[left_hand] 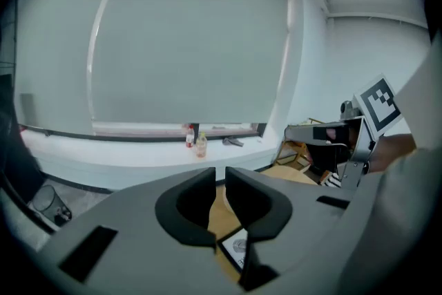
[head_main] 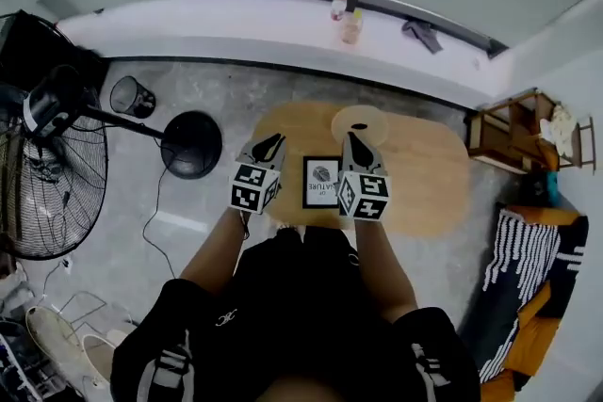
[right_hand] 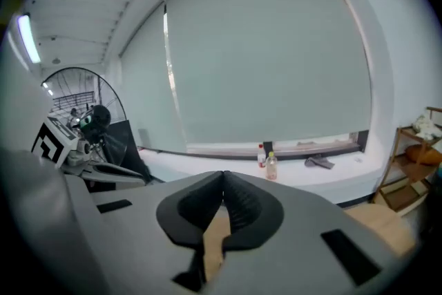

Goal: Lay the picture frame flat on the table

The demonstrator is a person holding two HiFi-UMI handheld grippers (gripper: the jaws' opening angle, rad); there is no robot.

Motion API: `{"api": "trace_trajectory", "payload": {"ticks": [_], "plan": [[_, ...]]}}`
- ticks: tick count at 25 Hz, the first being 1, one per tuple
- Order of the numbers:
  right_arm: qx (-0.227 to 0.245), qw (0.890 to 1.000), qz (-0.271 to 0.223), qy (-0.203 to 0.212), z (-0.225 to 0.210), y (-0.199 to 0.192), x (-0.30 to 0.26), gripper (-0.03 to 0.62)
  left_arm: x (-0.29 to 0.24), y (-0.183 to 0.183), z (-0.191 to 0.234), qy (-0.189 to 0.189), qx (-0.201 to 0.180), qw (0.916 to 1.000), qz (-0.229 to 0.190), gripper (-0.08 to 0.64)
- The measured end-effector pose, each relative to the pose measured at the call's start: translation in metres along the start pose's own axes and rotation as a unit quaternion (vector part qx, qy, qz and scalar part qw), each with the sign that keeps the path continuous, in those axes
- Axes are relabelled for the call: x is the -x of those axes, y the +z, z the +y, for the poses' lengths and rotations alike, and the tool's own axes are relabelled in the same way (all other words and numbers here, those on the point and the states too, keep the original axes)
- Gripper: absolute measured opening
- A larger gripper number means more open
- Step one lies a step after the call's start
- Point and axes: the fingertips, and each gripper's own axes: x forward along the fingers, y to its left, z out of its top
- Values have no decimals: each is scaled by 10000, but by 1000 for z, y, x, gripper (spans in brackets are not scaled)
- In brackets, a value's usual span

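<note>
Sitting between the grippers [head_main: 271,142] [head_main: 354,140] is the picture frame [head_main: 321,182].

Head cam: overhead, looking steeply down on the counter [head_main: 429,179]. Left gripper [left_hand: 219,176] view: close behind its jaws, roughly level, facing the window ledge [left_hand: 103,148] beyond them. Right gripper [right_hand: 223,177] view: same heading. All three share the ledge's bottles [right_hand: 268,162]. Each gripper view catches the other gripper off to the side of its jaws.
</note>
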Motion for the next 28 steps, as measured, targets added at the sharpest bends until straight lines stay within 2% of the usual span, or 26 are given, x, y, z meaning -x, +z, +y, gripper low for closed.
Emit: {"api": "trace_trajectory", "payload": {"ticks": [5,10,13,20,28], "plan": [[111,9971,-719,-239,10,80,53,14,53,74,-4,173,13,9973,-719,55],[299,9863,-1520,-572,10,149,97,14,85,131,-9,200,-315,9925,-1166,55],[303,9805,-1833,-638,0,179,118,12,97,161,-17,246,-370,9883,-1462,54],[207,9755,-2060,-746,-31,206,138,14,100,209,-36,334,-545,9818,-1788,54],[263,9752,-2075,-718,-53,214,131,14,80,233,-54,243,-648,9792,-1906,54]]}}
